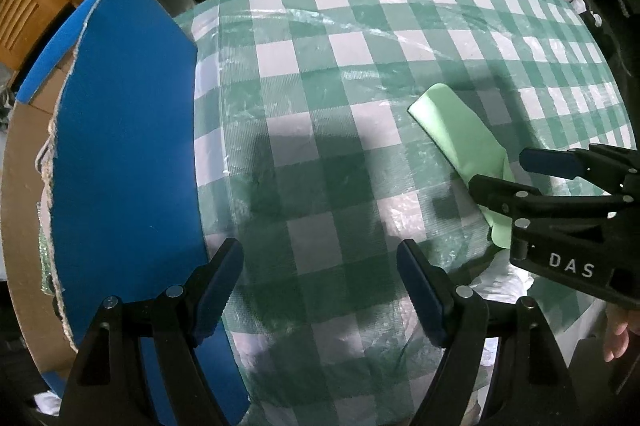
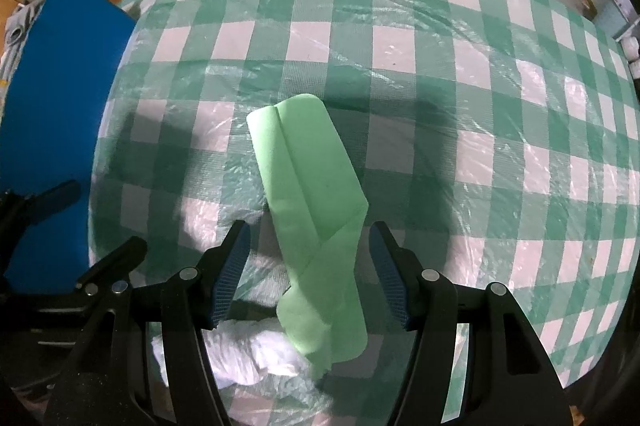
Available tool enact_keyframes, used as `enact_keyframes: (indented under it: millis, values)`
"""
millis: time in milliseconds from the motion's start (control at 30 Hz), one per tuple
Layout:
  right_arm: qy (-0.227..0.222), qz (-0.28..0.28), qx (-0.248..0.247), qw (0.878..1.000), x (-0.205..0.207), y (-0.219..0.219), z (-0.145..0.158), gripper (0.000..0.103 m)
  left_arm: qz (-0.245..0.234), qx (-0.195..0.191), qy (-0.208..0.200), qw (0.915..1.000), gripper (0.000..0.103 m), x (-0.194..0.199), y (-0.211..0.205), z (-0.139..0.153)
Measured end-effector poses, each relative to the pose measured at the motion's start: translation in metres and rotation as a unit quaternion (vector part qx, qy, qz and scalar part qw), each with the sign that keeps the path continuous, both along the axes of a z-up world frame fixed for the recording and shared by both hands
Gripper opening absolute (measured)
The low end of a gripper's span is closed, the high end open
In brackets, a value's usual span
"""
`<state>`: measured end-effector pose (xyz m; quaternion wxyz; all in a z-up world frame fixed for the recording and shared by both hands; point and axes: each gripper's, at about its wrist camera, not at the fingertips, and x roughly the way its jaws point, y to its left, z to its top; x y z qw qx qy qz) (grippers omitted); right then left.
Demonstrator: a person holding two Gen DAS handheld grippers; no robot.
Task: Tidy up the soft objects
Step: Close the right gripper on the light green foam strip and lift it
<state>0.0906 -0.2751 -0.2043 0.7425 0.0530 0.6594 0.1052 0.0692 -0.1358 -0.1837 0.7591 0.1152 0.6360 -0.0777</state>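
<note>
Both grippers gape empty: the folded pale-green cloth strip [image 2: 310,210] runs twelve-to-six between the right gripper [image 2: 308,274] jaws, the left gripper [image 1: 320,290] off at nine o'clock.

A pale green cloth [image 2: 312,210], folded lengthwise into a long strip, lies flat on the checked desk [image 2: 480,86], its far end pointing toward eleven o'clock, its near end overlapping itself.
</note>
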Motion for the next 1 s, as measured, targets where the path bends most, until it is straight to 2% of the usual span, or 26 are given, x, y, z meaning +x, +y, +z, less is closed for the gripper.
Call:
enact_keyframes:
  millis: [267,567,667,767,833,867,933,1000]
  values:
    - [0.008,0.006,-0.020,1.000,0.001,0.004,-0.017,0.061,-0.005,0.001,0.005,1.0000,0.080,0.001,-0.001,-0.003]
    - [-0.017,0.035,-0.067,0.997,-0.010,0.023,-0.020,0.061,-0.010,0.000,0.004,0.9999,0.080,0.003,0.001,-0.002]
    - [-0.019,0.030,-0.064,0.997,-0.013,0.025,-0.020,0.061,-0.011,-0.001,0.004,0.9999,0.080,0.002,0.001,-0.001]
    - [-0.019,0.030,-0.065,0.997,-0.014,0.028,-0.020,0.049,-0.013,-0.001,0.003,0.9999,0.080,0.000,0.001,0.001]
    - [-0.020,0.031,-0.068,0.997,-0.013,0.026,-0.019,0.034,-0.014,0.000,0.002,0.9999,0.080,0.000,0.001,0.002]
    - [-0.019,0.031,-0.069,0.997,-0.013,0.025,-0.019,0.030,-0.014,0.000,0.001,0.9999,0.080,-0.001,0.001,0.003]
    - [-0.016,0.028,-0.070,0.997,-0.013,0.023,-0.018,0.012,-0.015,0.000,0.000,0.9999,0.080,-0.001,0.002,0.003]
    - [-0.014,0.025,-0.070,0.997,-0.009,0.027,-0.016,0.008,-0.016,-0.001,-0.002,0.9999,0.080,-0.002,0.002,0.005]
